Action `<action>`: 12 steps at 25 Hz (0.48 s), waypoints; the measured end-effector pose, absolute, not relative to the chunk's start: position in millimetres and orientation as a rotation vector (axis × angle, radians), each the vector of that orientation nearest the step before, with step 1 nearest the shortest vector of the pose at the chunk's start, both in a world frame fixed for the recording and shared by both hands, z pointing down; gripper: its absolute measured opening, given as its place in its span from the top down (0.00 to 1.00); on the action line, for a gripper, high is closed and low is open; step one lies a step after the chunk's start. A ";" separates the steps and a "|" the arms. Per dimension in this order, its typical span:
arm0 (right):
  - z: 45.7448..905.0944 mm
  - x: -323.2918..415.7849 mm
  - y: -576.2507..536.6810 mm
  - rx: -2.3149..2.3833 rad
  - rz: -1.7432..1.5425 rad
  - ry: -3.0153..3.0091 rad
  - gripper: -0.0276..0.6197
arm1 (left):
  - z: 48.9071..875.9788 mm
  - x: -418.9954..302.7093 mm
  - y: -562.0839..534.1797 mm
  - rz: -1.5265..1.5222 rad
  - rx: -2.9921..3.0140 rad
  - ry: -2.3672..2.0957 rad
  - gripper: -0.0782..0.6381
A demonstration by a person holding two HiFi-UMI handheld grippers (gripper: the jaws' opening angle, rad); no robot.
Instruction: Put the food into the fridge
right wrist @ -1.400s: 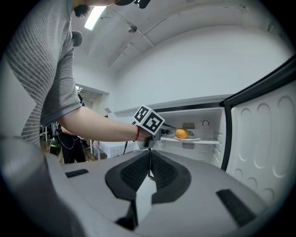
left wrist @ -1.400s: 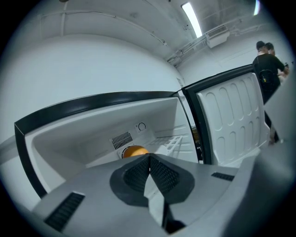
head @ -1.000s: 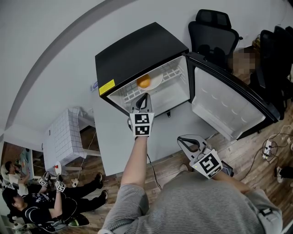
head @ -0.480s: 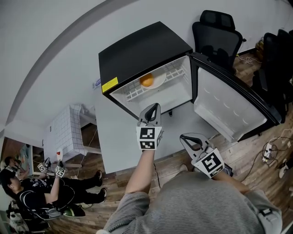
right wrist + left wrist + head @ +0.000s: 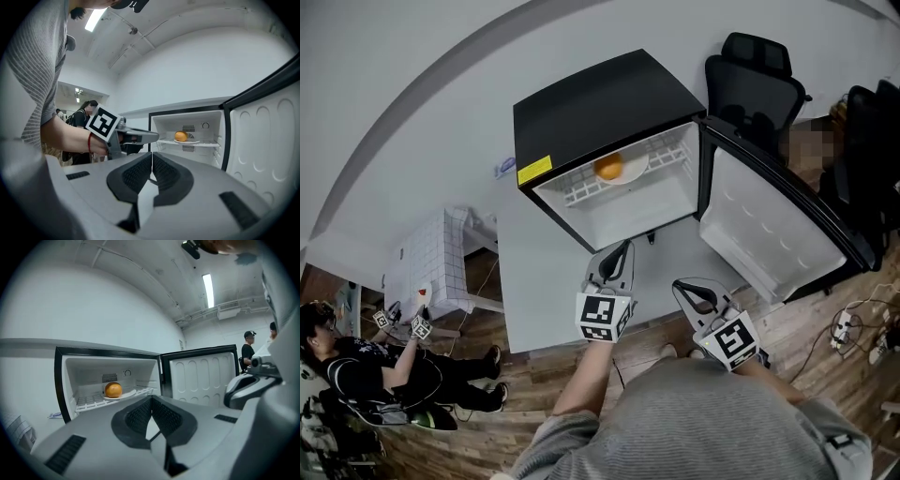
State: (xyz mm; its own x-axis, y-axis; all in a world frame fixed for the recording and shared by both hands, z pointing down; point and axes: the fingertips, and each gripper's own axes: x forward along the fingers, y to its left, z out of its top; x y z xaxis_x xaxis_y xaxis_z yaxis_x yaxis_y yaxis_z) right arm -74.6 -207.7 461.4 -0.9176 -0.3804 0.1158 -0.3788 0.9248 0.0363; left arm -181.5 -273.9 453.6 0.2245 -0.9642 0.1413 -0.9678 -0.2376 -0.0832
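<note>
An orange [image 5: 608, 168] lies on a white plate [image 5: 634, 170] on the wire shelf of a small black fridge [image 5: 600, 108]; it shows too in the left gripper view as the orange [image 5: 113, 390] and in the right gripper view as the orange [image 5: 181, 136]. The fridge door [image 5: 778, 217] stands wide open to the right. My left gripper [image 5: 622, 251] is shut and empty, held in front of and below the fridge opening. Lower right, my right gripper [image 5: 686, 288] is shut and empty as well, its pads touching in the right gripper view [image 5: 151, 169].
Black office chairs [image 5: 752, 80] stand behind the fridge. A person [image 5: 356, 370] with grippers sits on the wooden floor at the lower left, beside a white tiled cabinet [image 5: 427, 258]. Cables and a power strip [image 5: 846, 323] lie at the right.
My left gripper has drawn back from the fridge opening toward me, empty. The orange stays on its plate on the shelf. The right gripper has hardly moved.
</note>
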 end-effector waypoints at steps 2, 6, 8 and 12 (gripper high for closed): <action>463.2 -71.7 -210.5 0.606 -0.003 -2.965 0.94 | 457.9 -175.1 -258.1 0.236 2.448 -1.909 0.88; 466.0 -66.5 -213.2 0.627 0.018 -2.966 0.94 | 465.8 -161.2 -225.1 0.157 2.436 -1.875 0.88; 467.0 -64.3 -211.9 0.617 0.021 -2.959 0.94 | 471.0 -152.5 -211.0 0.126 2.425 -1.856 0.88; 469.7 -59.7 -209.0 0.610 0.044 -2.948 0.94 | 478.2 -128.7 -191.9 0.036 2.397 -1.772 0.88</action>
State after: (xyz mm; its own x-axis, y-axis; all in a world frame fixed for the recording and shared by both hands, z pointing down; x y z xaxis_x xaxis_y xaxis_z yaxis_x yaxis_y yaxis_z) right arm -59.7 -209.0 469.7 -0.9097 -0.3934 0.1331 -0.3972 0.9177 -0.0021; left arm -128.7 -191.9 478.2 0.2976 -0.9478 0.1145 -0.9517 -0.2849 0.1147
